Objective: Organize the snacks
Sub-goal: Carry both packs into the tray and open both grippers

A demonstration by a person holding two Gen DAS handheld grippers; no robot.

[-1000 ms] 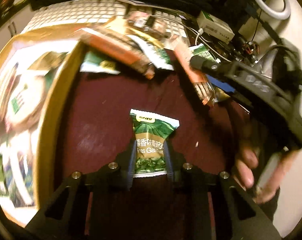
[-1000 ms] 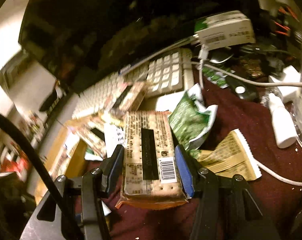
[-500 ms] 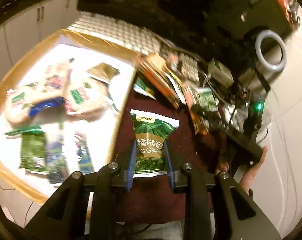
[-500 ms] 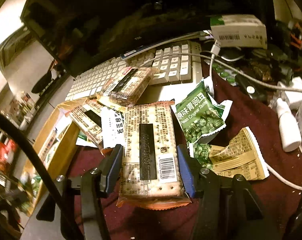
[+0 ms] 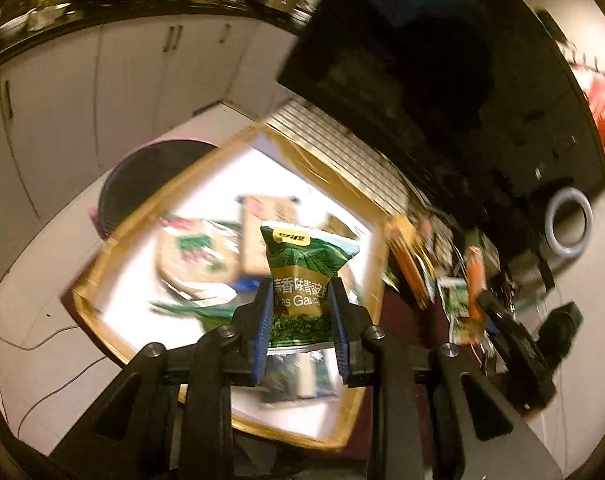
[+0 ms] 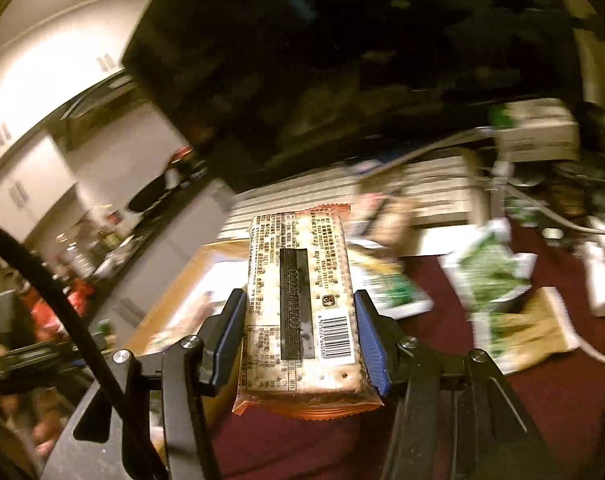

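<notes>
My left gripper (image 5: pixel 302 304) is shut on a green pea snack packet (image 5: pixel 304 268), held upright above a shallow cardboard box (image 5: pixel 102 256) with a white bottom. Several blurred snack packets (image 5: pixel 194 252) lie in that box. My right gripper (image 6: pixel 300 328) is shut on a cracker pack (image 6: pixel 298 304) in clear wrap with orange ends, barcode side up, lifted over the dark red cloth (image 6: pixel 462 420). The box (image 6: pixel 182 280) shows at its left in the right wrist view. Green pea packets (image 6: pixel 490 276) lie on the cloth to its right.
A white keyboard (image 6: pixel 430 192) and a dark monitor (image 6: pixel 322 60) stand behind the snack pile. A white box (image 6: pixel 534 132), cables and a small white bottle (image 6: pixel 598 276) crowd the right. A dark round bin (image 5: pixel 142 184) stands beyond the cardboard box, and the other gripper (image 5: pixel 518 344) shows at right.
My left gripper has carried the pea packet up and leftward from over the red cloth to above the cardboard box. My right gripper has lifted the cracker pack off the pile.
</notes>
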